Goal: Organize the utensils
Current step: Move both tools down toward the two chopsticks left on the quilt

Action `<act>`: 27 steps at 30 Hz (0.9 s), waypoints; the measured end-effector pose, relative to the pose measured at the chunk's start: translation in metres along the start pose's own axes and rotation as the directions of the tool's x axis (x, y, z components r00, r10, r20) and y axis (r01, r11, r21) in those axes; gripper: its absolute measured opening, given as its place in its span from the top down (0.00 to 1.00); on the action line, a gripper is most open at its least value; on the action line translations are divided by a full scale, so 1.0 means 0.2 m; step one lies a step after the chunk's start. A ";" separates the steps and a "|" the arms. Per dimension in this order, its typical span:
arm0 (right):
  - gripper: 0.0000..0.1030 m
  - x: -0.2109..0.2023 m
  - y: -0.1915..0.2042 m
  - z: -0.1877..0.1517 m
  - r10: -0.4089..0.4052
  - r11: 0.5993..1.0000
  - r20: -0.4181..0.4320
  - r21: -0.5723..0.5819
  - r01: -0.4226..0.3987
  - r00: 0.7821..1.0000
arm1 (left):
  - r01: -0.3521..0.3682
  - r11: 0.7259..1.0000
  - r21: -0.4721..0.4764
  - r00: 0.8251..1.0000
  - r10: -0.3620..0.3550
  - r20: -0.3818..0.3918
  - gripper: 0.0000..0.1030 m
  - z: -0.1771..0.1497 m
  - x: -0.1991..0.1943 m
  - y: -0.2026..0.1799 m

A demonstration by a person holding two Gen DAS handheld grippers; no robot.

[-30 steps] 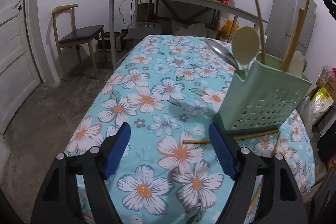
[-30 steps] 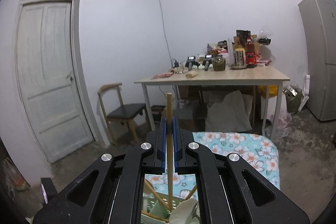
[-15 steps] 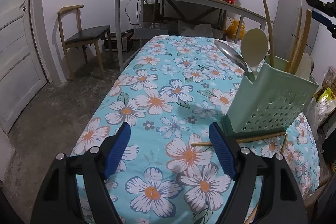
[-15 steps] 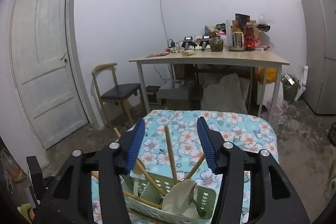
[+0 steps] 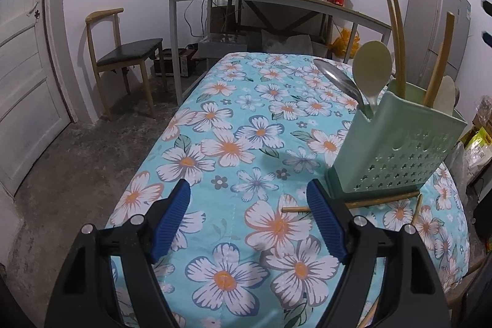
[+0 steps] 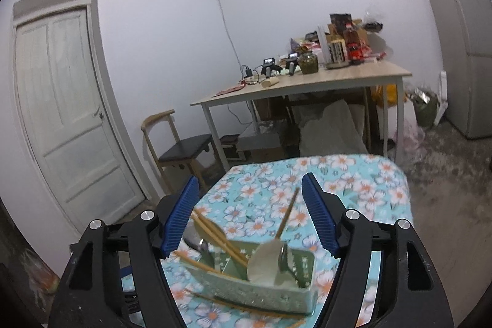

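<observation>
Behind the green holder [image 5: 396, 149] wall — chopstick [image 5: 381, 200] partly hidden.

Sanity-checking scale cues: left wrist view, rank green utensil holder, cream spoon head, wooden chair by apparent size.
1. green utensil holder, though nearness to the camera inflates it
2. wooden chair, far off and certainly bigger in reality
3. cream spoon head

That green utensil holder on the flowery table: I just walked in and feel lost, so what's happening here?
A person is sorting utensils into the green utensil holder. The right hand-held gripper hangs above it with jaws opening, nothing pressed between them; a chopstick stands in the holder below. The left hand-held gripper waits open and empty over the tablecloth. More chopsticks lie on the cloth beside the holder's base.
</observation>
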State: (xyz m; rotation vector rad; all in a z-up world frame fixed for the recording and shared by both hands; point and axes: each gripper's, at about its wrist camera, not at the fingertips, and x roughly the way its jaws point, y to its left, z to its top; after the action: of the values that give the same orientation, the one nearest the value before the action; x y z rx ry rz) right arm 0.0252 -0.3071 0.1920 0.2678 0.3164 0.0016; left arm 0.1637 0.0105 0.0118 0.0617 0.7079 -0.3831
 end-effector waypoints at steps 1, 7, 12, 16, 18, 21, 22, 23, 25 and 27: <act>0.32 -0.02 -0.01 -0.02 0.002 1.000 -0.003 0.016 -0.002 1.000 | 0.001 1.000 -0.002 1.000 -0.001 -0.002 0.26 0.00 0.00 0.00; 0.25 -0.10 -0.08 -0.16 -0.005 0.995 -0.058 0.104 0.011 0.998 | 0.006 1.000 -0.006 1.000 -0.006 -0.004 0.26 -0.01 0.00 0.01; 0.25 -0.09 -0.17 -0.36 0.000 0.976 -0.157 0.216 0.035 0.988 | 0.013 1.000 0.004 1.000 -0.013 -0.015 0.24 -0.03 0.01 -0.01; 0.25 -0.04 -0.24 -0.57 0.032 0.940 -0.252 0.337 0.057 0.967 | 0.017 1.000 0.019 1.000 -0.016 -0.015 0.23 -0.05 0.01 -0.03; 0.25 0.00 -0.26 -0.67 0.054 0.919 -0.293 0.388 0.068 0.955 | 0.018 1.000 0.024 1.000 -0.018 -0.023 0.23 -0.06 0.02 -0.04; 0.28 0.07 -0.27 -0.80 0.076 0.895 -0.347 0.437 0.089 0.935 | 0.020 0.999 0.038 0.999 -0.019 -0.029 0.23 -0.07 0.02 -0.06; 0.30 0.08 -0.28 -0.84 0.091 0.885 -0.361 0.456 0.091 0.928 | 0.020 0.999 0.040 0.999 -0.019 -0.029 0.23 -0.07 0.02 -0.06; 0.31 0.11 -0.28 -0.88 0.105 0.873 -0.380 0.478 0.098 0.919 | 0.020 0.999 0.041 0.999 -0.019 -0.029 0.23 -0.07 0.03 -0.06; 0.35 0.17 -0.28 -0.94 0.123 0.859 -0.413 0.499 0.111 0.903 | 0.021 0.999 0.041 0.999 -0.020 -0.033 0.23 -0.08 0.03 -0.06; 0.37 0.20 -0.27 -0.97 0.136 0.852 -0.427 0.510 0.115 0.894 | 0.020 0.999 0.044 0.999 -0.018 -0.037 0.22 -0.08 0.03 -0.06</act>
State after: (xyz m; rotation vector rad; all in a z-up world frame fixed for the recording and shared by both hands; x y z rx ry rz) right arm 0.0020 -0.3072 -0.0132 0.8257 0.7849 -0.0125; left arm 0.1532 -0.0001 -0.0037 0.1042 0.7368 -0.4168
